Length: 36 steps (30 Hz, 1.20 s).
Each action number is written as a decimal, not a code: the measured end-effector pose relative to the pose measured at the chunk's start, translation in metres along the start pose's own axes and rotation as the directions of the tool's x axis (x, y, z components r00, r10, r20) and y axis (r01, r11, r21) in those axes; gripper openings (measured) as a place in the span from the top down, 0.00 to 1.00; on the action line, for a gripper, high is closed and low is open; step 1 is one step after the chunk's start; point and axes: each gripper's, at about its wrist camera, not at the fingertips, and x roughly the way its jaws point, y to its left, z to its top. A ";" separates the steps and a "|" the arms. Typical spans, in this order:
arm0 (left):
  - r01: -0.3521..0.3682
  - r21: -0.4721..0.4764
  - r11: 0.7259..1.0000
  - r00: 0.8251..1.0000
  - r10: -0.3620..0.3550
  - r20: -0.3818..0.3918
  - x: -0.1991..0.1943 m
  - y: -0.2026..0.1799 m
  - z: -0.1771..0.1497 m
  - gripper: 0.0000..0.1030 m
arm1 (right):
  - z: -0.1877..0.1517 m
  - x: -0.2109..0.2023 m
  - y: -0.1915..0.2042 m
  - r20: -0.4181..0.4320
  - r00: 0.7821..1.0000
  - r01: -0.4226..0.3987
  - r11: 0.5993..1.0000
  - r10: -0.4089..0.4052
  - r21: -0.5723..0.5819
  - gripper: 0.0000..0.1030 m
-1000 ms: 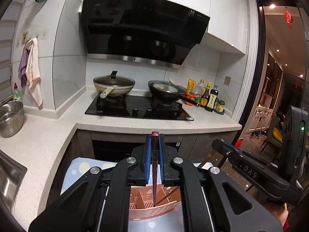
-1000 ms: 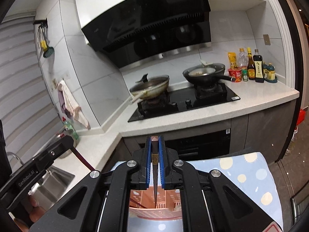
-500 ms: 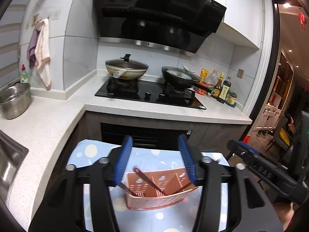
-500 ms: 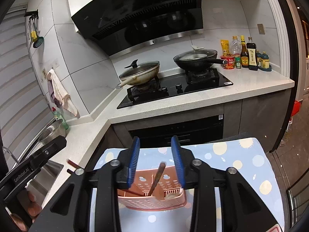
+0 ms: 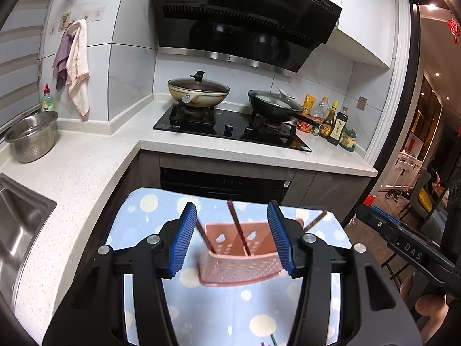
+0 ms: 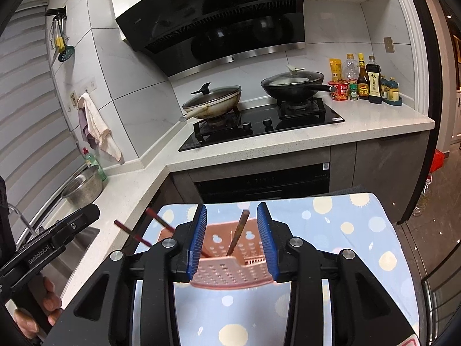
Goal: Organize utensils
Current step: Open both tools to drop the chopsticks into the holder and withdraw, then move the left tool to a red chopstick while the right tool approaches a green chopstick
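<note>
A pink perforated utensil holder (image 5: pixel 240 261) stands on a blue dotted tablecloth (image 5: pixel 144 219); it also shows in the right wrist view (image 6: pixel 230 268). Dark red chopsticks (image 5: pixel 237 227) lean in its compartments, and a brown one (image 6: pixel 237 232) stands in the middle in the right wrist view. My left gripper (image 5: pixel 232 238) is open and empty, its blue pads either side of the holder, above it. My right gripper (image 6: pixel 232 240) is open and empty, just above the holder's near rim.
Behind the table a white L-shaped counter (image 5: pixel 86 167) holds a hob with two lidded pans (image 5: pixel 198 92), sauce bottles (image 5: pixel 334 124), a steel colander (image 5: pixel 31 135) and a sink (image 5: pixel 17 219). A doorway (image 5: pixel 426 144) opens at right.
Both grippers were shut on chopsticks held upright over the holder. They opened and dropped them in. The jaws have since widened, and both grippers have pulled back slightly.
</note>
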 end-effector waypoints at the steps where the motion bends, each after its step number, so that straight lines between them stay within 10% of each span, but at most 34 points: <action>1: -0.004 0.000 1.000 1.000 0.004 -0.003 -0.004 0.001 -0.004 0.53 | -0.004 -0.004 0.001 -0.004 1.000 -0.003 1.000 0.003 0.000 0.65; 19: -0.038 -0.011 0.999 0.983 0.036 -0.179 -0.070 0.014 -0.141 0.51 | -0.138 -0.082 0.006 -0.135 0.988 0.063 0.997 -0.069 -0.052 0.65; 36: -0.042 -0.011 0.999 0.920 0.034 -0.391 -0.108 0.004 -0.280 0.51 | -0.277 -0.129 -0.023 -0.338 0.930 0.143 0.989 -0.147 -0.036 0.65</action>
